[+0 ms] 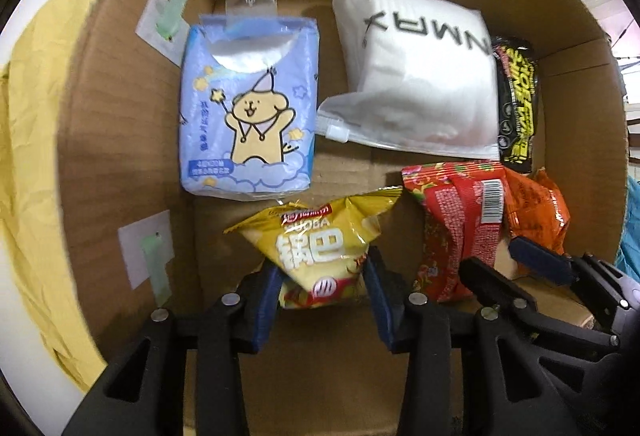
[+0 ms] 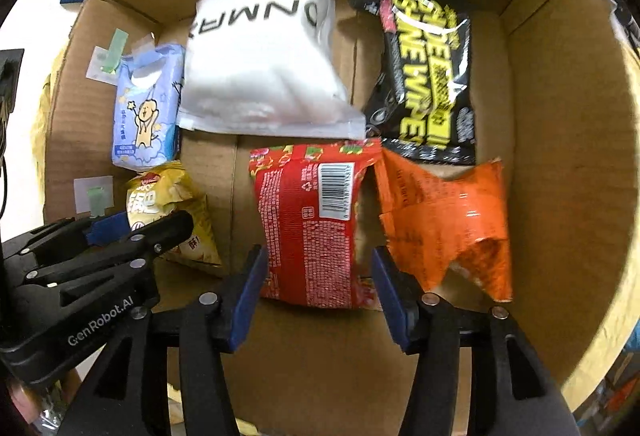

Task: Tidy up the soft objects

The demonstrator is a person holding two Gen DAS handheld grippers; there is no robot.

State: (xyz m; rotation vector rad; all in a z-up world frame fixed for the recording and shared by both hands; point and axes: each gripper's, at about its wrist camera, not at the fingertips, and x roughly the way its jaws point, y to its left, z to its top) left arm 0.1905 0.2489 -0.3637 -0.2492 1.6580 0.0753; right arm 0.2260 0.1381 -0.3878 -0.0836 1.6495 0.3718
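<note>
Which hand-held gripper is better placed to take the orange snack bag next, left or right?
Probably the right hand-held gripper. It is around the red bag, directly beside the orange snack bag. The left hand-held gripper is at the yellow bag, with the red bag between.

Each claw is matte black plastic with blue pads on its fingers (image 2: 390, 296) and round silver screws at the joints. The left claw (image 2: 138, 224) carries white lettering (GenRobot.AI) along its side.
</note>
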